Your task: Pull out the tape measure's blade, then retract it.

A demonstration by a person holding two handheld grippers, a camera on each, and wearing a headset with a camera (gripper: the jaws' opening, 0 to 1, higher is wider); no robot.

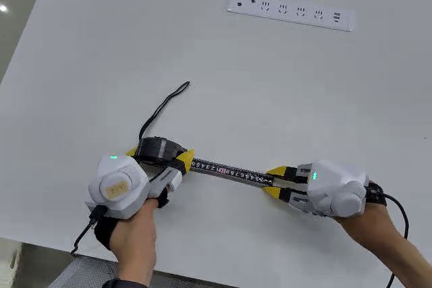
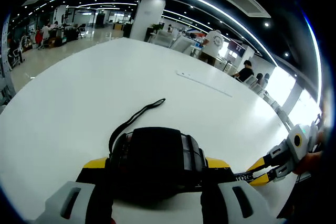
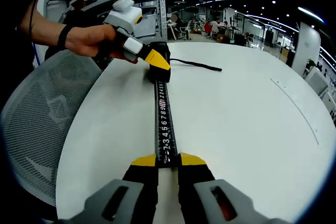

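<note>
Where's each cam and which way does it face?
Head view: headset, looking down at table; left gripper, right gripper, left hand, right hand show.
Left gripper view: on left gripper, facing over tape measure case; own jaws show.
Right gripper view: on right gripper, facing along blade; own jaws show.
Shared: gripper views each see the other gripper and the case.

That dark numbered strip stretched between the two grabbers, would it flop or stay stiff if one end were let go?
The dark numbered blade spans straight from the black tape measure case to the right gripper, so it is probably fairly stiff over this short length. Released, it would likely snap back into the case.
</note>
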